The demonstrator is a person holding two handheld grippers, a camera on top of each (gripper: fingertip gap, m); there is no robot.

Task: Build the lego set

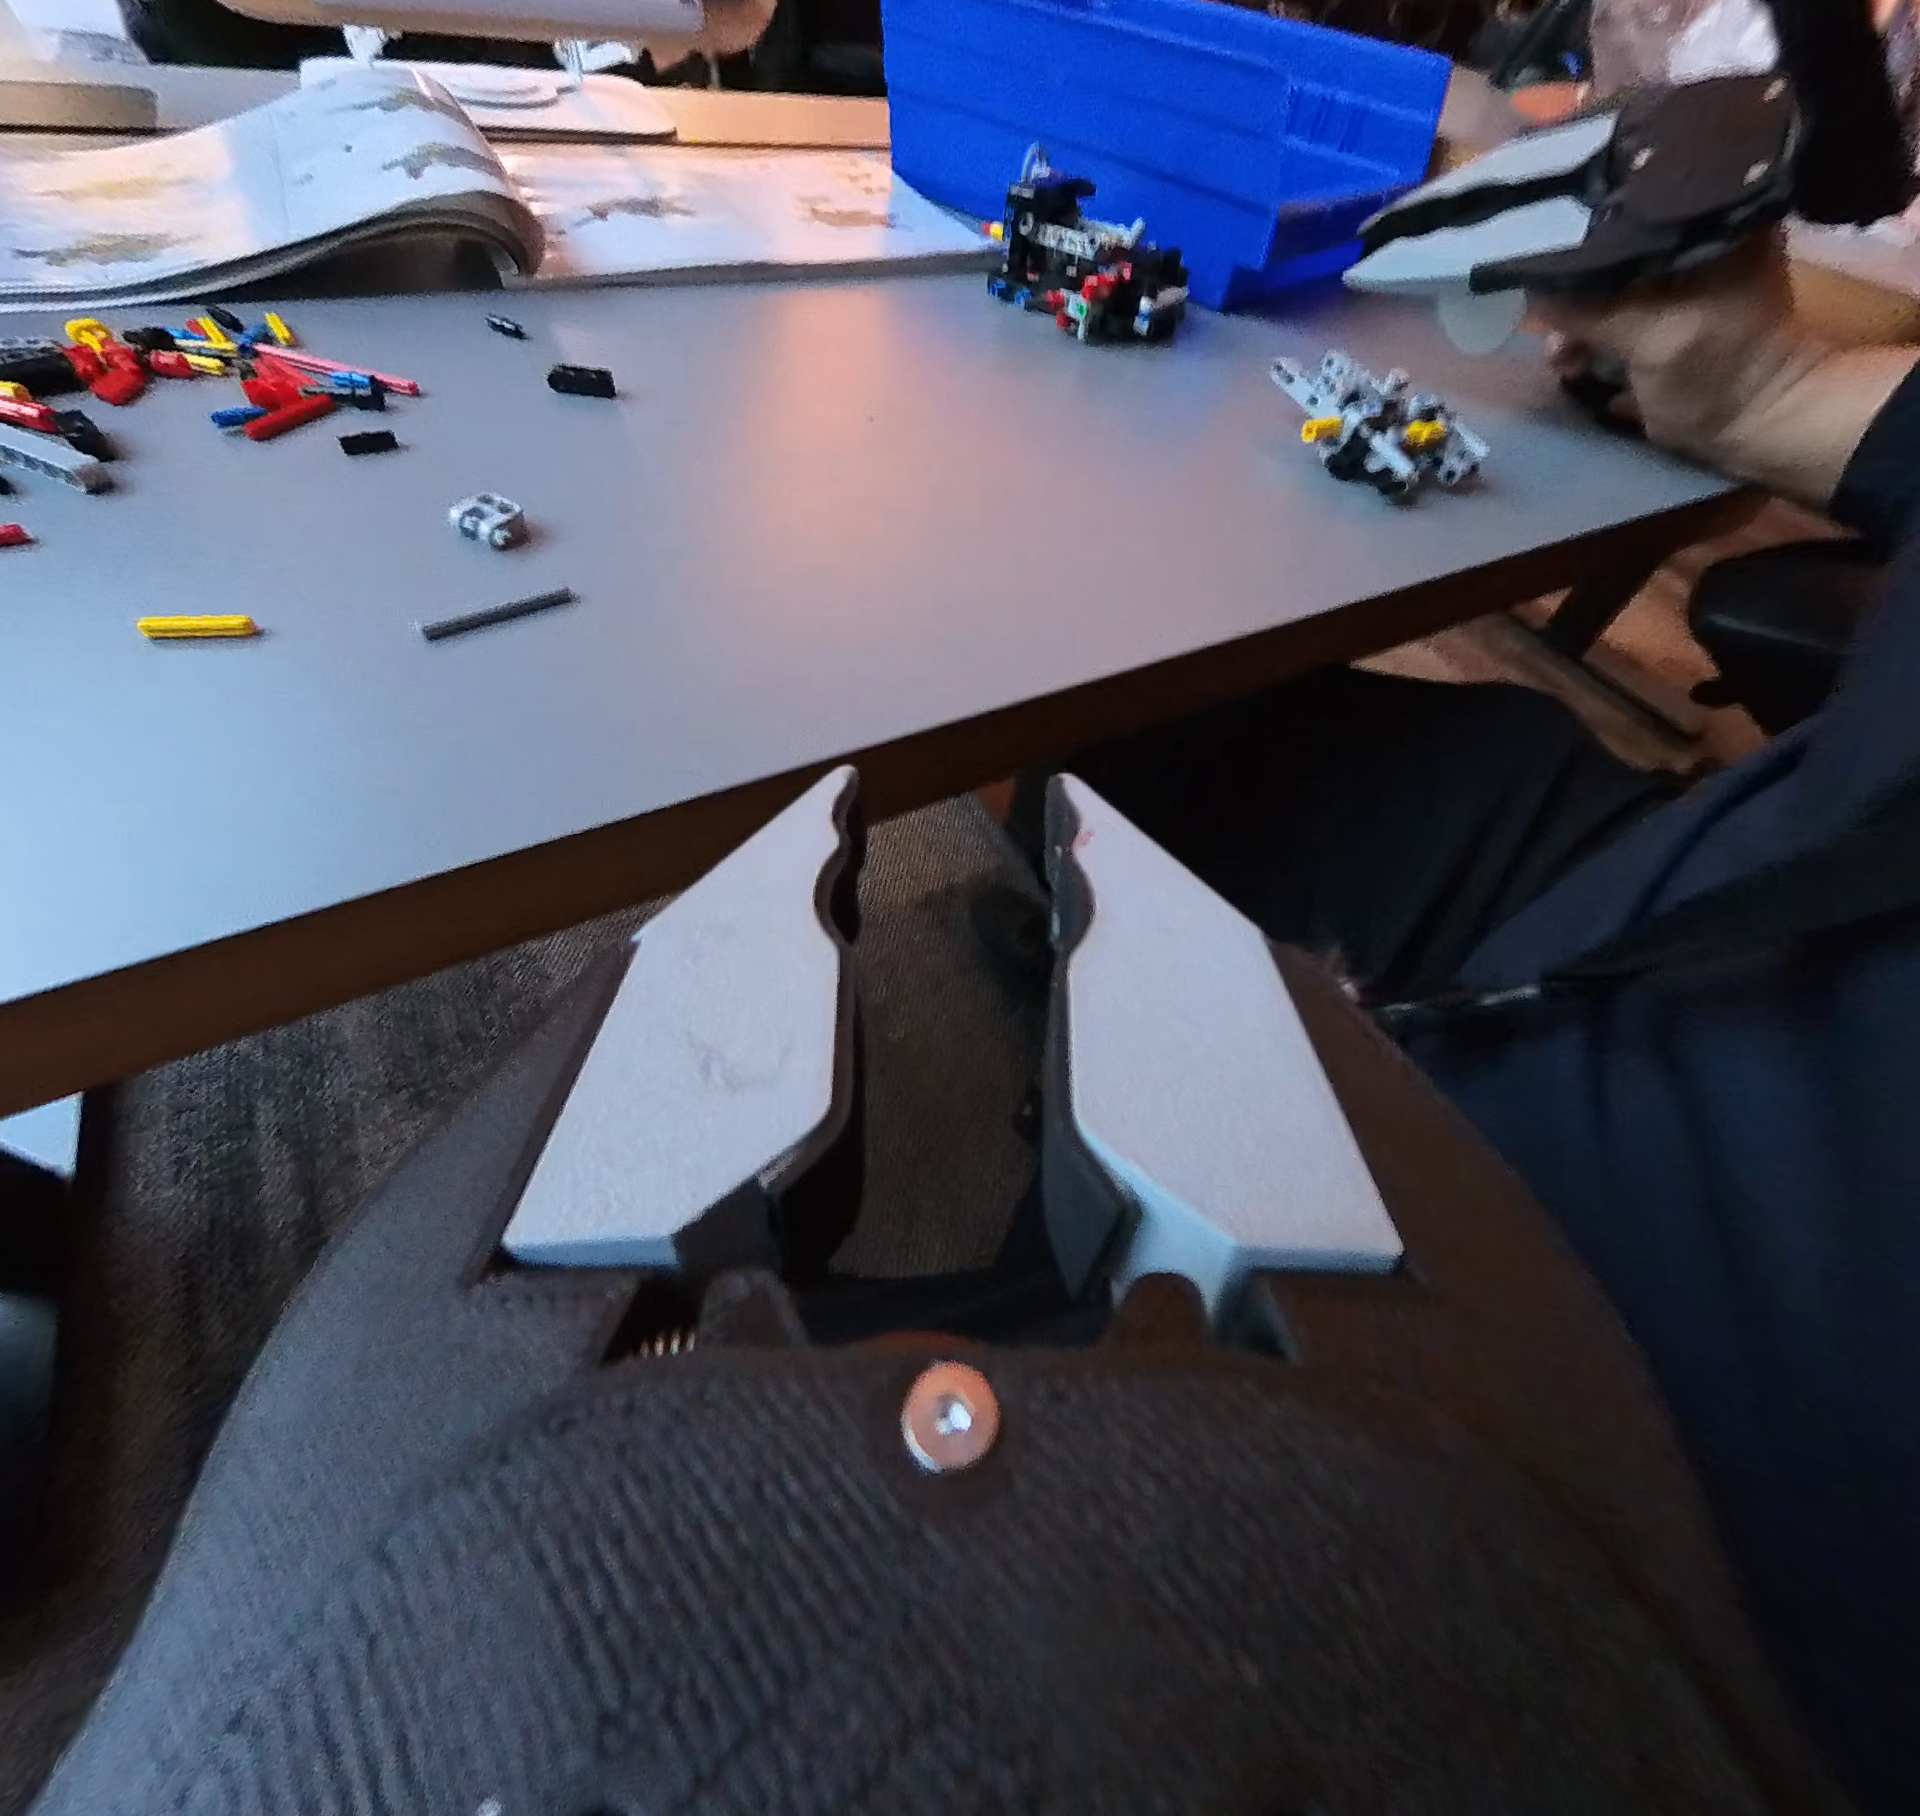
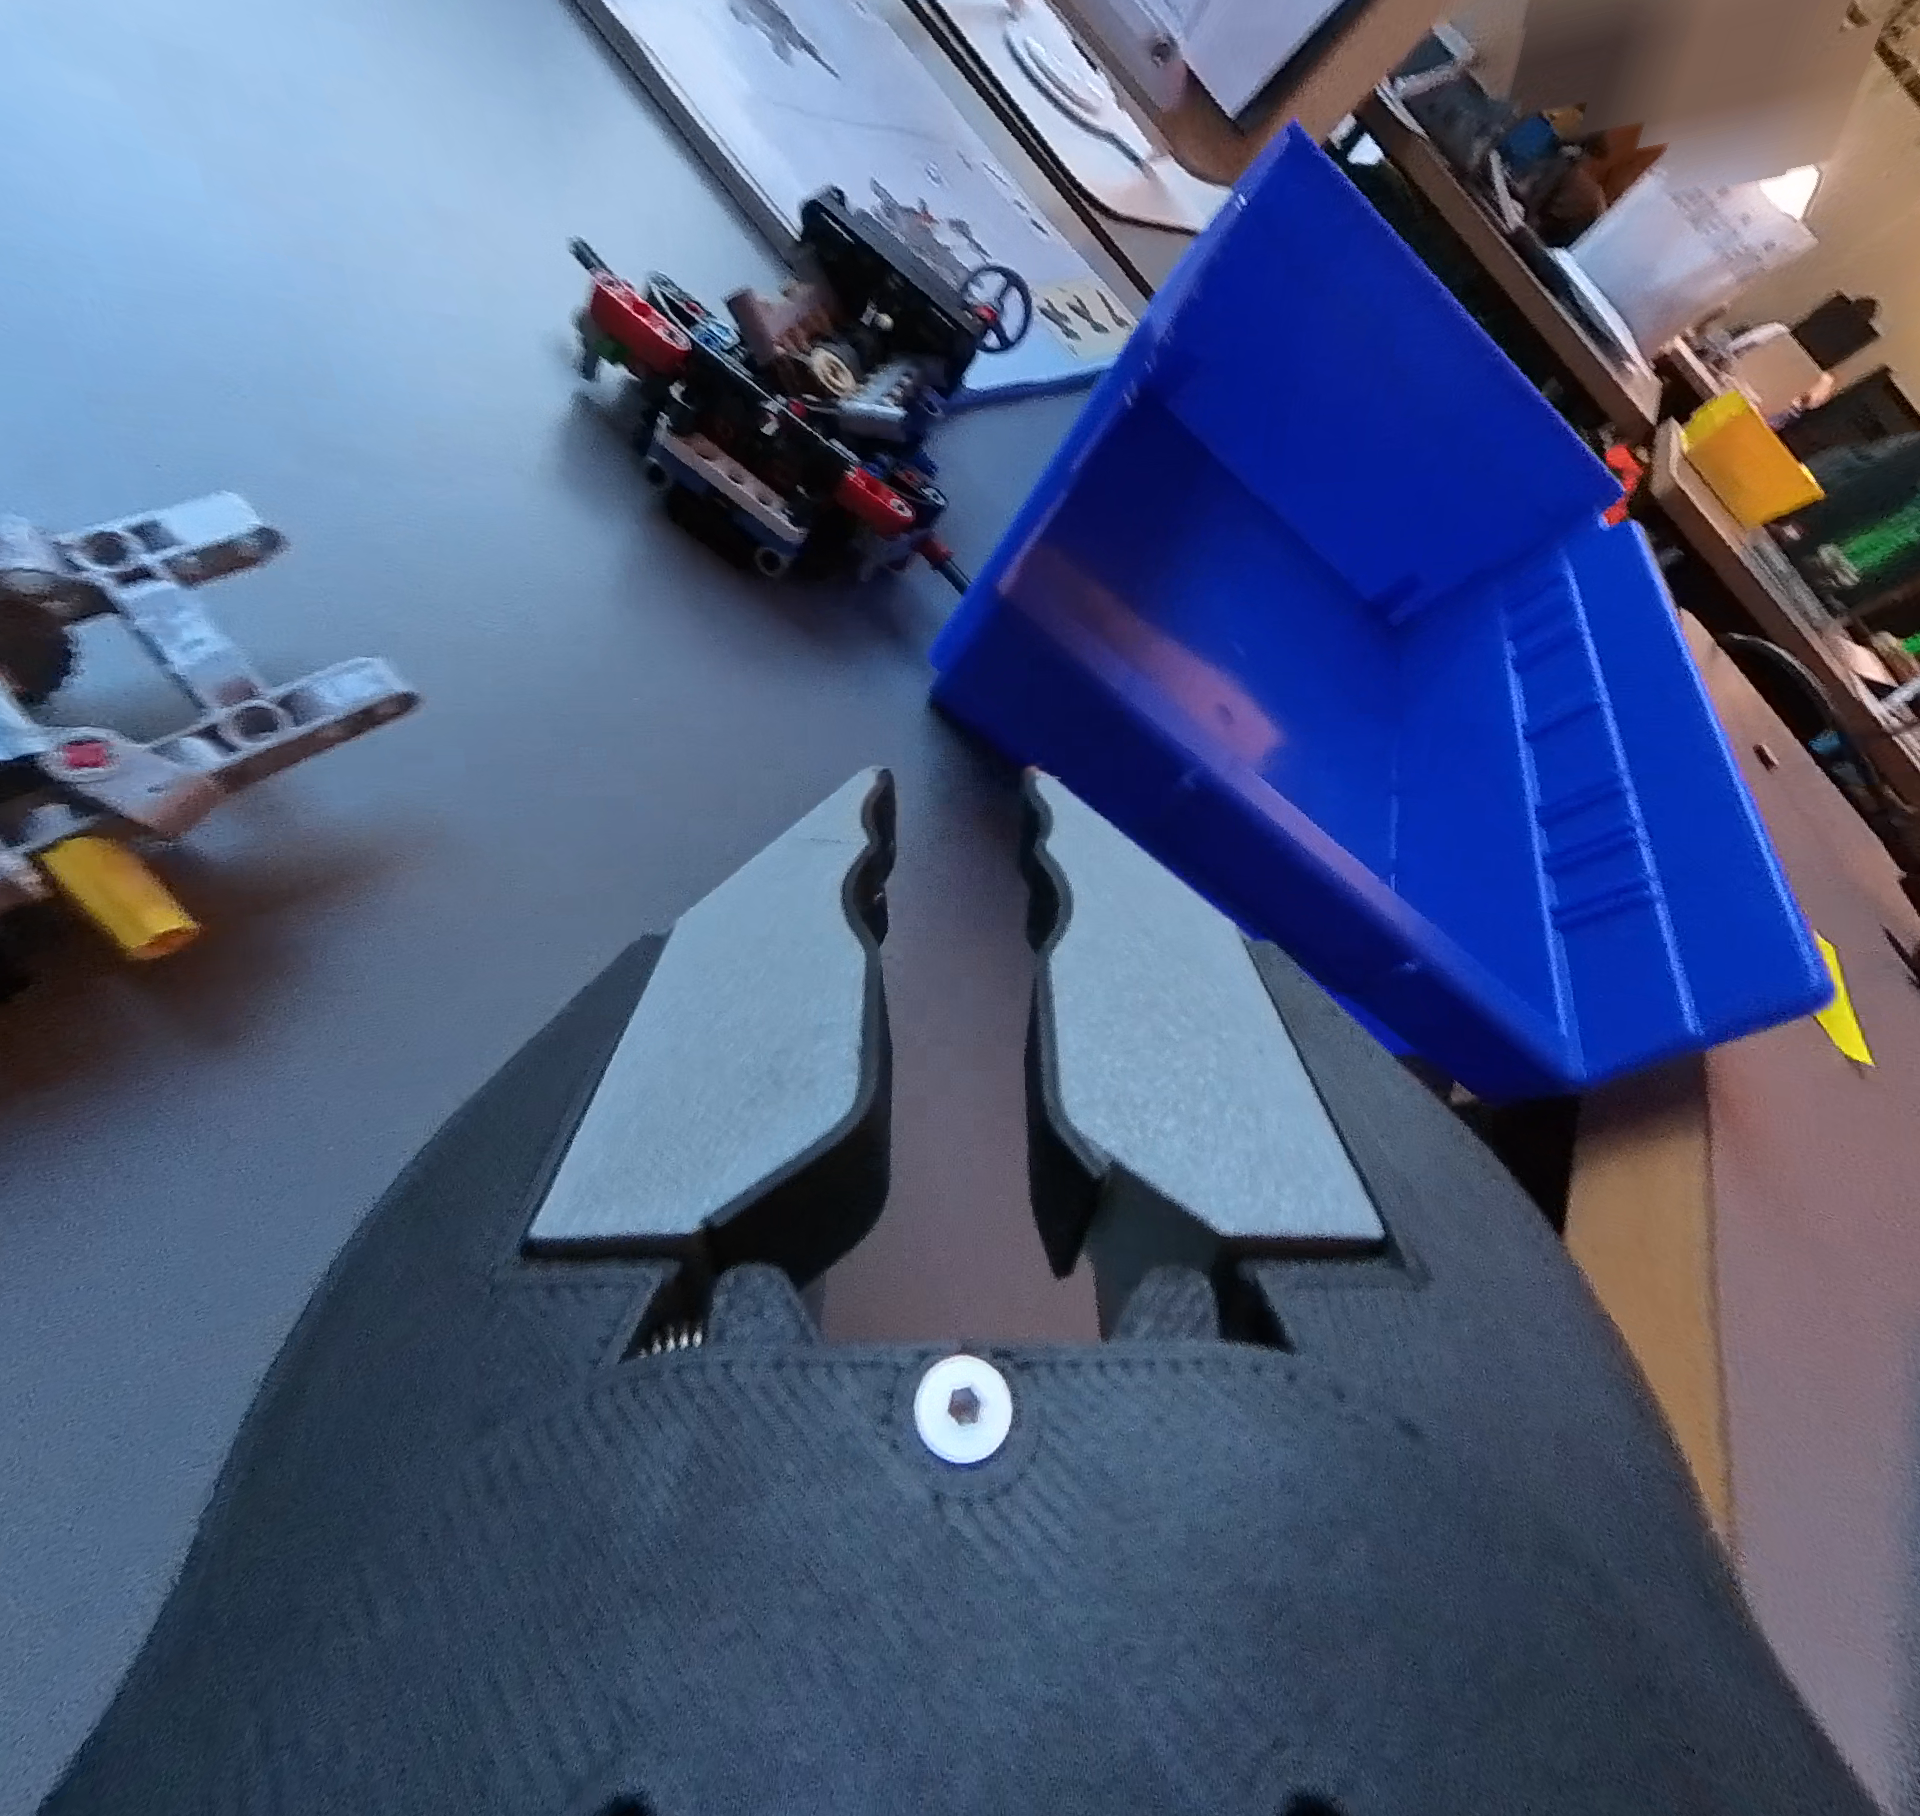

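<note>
Below table edge – left gripper bare | right gripper beside blue bin

on the grey table: 1 blue bin, 1 black brick-built vehicle, 1 grey brick assembly, 1 open booklet, 1 yellow rod, 1 dark rod, 1 small grey piece, 3 loose small black pieces, and 1 heap of mixed pieces, too blurred to count.

We see a grey worktop carrying a blue bin, a black brick model, a grey brick assembly, loose bricks and an open booklet.
</note>
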